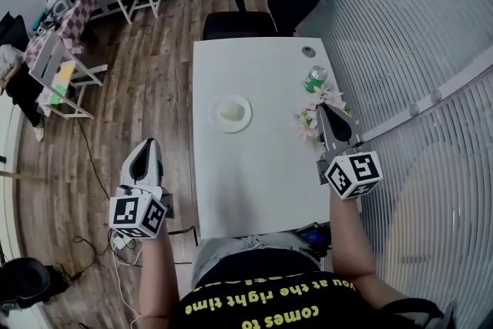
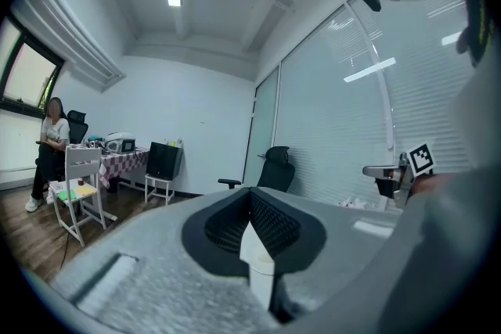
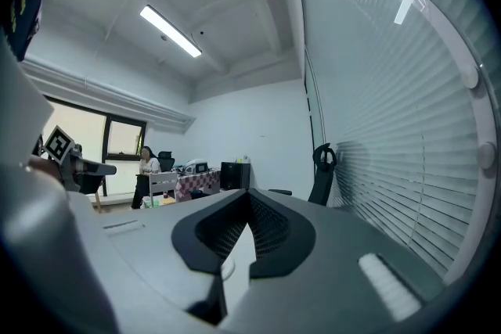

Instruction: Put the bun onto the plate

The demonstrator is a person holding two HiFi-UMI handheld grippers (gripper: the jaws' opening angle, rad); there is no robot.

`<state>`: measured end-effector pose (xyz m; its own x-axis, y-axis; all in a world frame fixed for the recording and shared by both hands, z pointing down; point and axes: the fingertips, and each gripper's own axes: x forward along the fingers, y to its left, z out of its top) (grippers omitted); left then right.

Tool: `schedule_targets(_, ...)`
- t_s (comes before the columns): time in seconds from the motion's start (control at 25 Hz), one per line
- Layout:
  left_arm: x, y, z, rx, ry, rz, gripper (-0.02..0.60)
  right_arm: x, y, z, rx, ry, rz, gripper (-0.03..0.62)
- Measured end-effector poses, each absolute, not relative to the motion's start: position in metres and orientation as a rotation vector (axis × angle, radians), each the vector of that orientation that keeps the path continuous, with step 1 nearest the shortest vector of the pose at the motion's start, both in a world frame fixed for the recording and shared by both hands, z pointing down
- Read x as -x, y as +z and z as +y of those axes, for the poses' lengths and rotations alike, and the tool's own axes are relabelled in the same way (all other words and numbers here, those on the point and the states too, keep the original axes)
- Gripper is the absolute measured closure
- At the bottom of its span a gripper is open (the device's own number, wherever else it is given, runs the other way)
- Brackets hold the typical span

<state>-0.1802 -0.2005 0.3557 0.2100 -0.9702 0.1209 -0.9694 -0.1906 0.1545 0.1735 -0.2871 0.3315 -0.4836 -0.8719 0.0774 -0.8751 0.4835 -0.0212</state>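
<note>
**Both claws shut and empty; bun sits on the plate**

The left claw (image 1: pixel 148 144) has its jaws pressed together, and its own view shows nothing caught between the dark pads. It hangs in the lower left of the head view, over the wooden floor (image 1: pixel 146 81) and just off the left edge of the white table (image 1: pixel 262 189).

The right claw (image 1: pixel 326 109) is likewise closed on nothing, pads meeting in its own view. It sits right of centre in the head view, above the table's right side, its tip overlapping a small bunch of pale flowers (image 1: pixel 310 119). Whether it touches them cannot be told.

The bun (image 1: pixel 229 112), pale and rounded, lies on the white plate (image 1: pixel 245 102) near the middle of the frame, between the two claws and well apart from both.

Just above the flowers stands a green can (image 1: pixel 316 77). Beyond the table's far edge, toward the top of the frame, is a black office chair (image 1: pixel 239 24).
</note>
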Motion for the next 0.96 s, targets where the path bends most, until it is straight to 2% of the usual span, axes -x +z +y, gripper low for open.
schedule_targets(0.96,0.174,0.356,-0.19,-2.279,-0.019,-1.855,0.581,-0.176,0.329,-0.28,-1.554,0.076,-2.666,0.588)
